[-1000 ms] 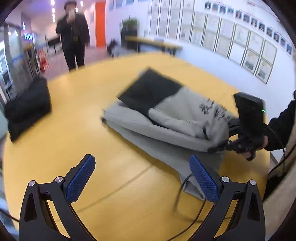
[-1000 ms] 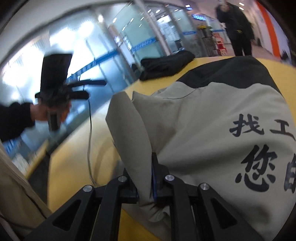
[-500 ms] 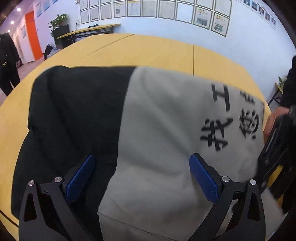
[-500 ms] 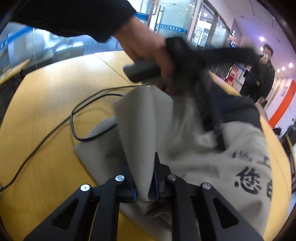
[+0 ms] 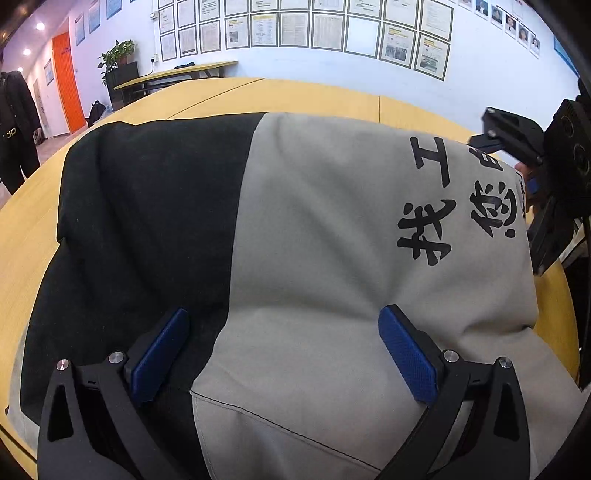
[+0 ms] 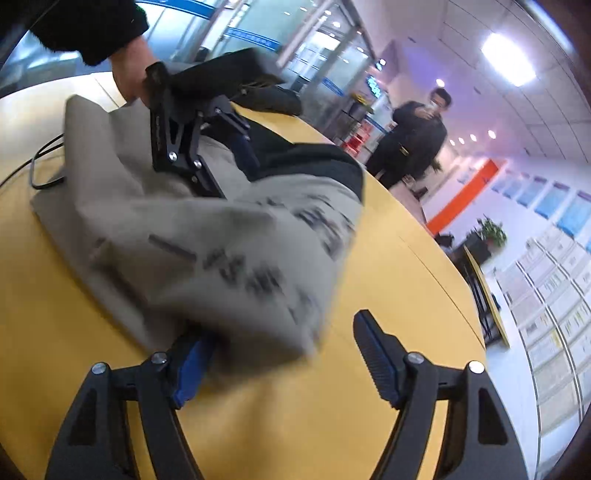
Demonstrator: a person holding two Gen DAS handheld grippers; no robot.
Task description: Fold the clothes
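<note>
Left wrist view: the left tool [image 5: 284,354] fills the lower frame with its blue pads [image 5: 408,360] wide apart, resting over the garment [image 5: 332,229] without clamping it. The garment is a folded bundle that covers most of the frame, black cloth on the left half and grey cloth with black printed characters on the right. It lies on the yellow tabletop [image 5: 295,98], which shows along the upper edge and at the far left. The right tool [image 5: 517,147] sits at the right edge, just beside the printed grey end. Framed papers [image 5: 314,29] line the wall at the top, and a person in dark clothes [image 5: 16,122] stands at the far left.

Right wrist view: the right tool [image 6: 284,363] is at the bottom, its jaws opening; a blurred grey corner of the garment [image 6: 207,251] lies between them against the left pad, and the right pad is clear of it. The left tool [image 6: 207,147], held by a hand [image 6: 135,75] at the upper left, sits on the far side of the bundle. A black cable [image 6: 40,166] loops at the left edge. A standing person [image 6: 413,144] is in the upper middle.
</note>
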